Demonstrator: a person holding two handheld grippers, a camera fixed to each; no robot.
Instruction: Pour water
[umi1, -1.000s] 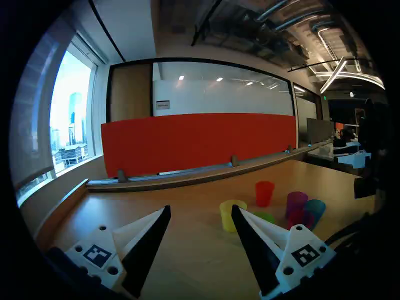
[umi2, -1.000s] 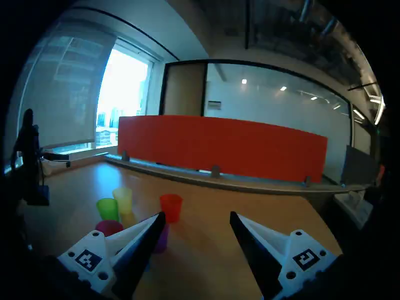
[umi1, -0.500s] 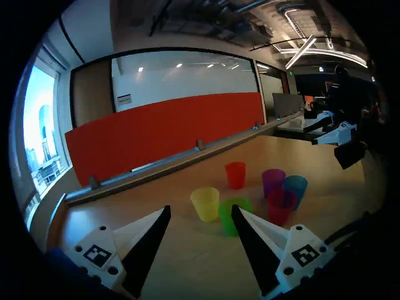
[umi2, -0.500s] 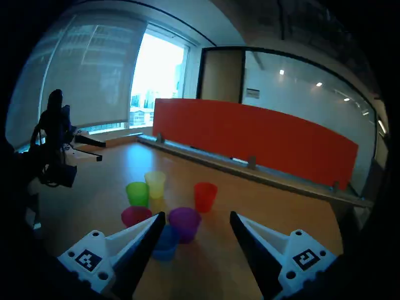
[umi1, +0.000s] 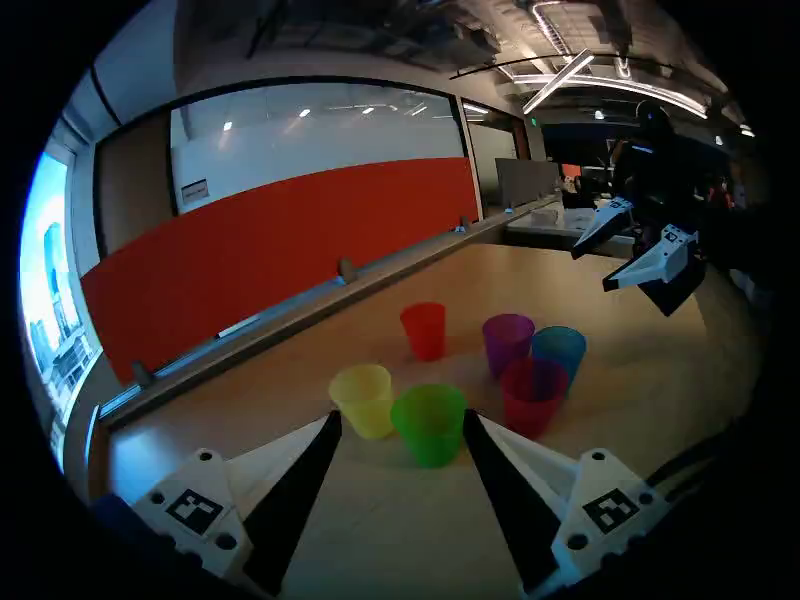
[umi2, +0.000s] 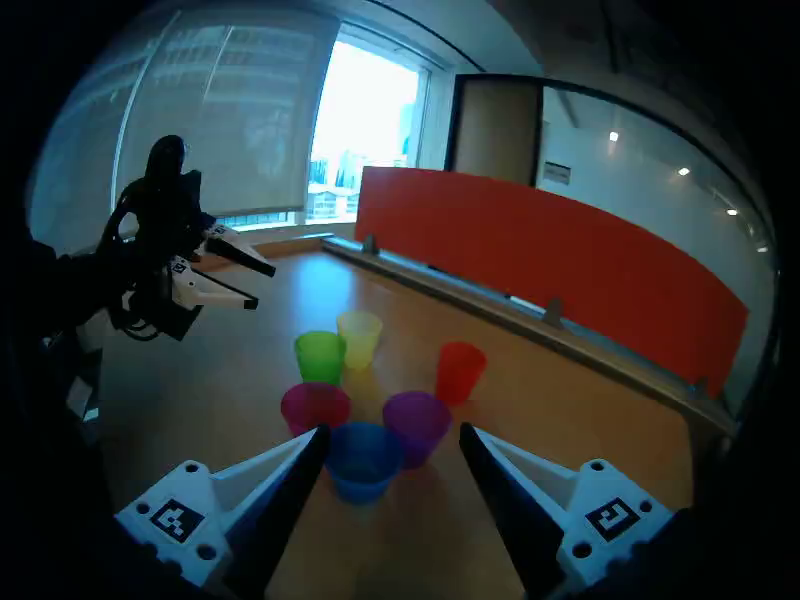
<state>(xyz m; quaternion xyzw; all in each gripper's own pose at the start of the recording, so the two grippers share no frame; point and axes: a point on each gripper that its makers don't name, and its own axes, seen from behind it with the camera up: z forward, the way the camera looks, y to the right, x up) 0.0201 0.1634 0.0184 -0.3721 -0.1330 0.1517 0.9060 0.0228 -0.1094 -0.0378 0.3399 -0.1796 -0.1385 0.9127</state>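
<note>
Since a second before, both claws had swung toward the coloured cups clustered on the tabletop, which now showed nearer. The left claw stood spread and empty, the green cup showing between its fingers, the yellow cup just beside. The right claw, likewise spread and empty, framed the blue cup, the purple cup touching it.
</note>
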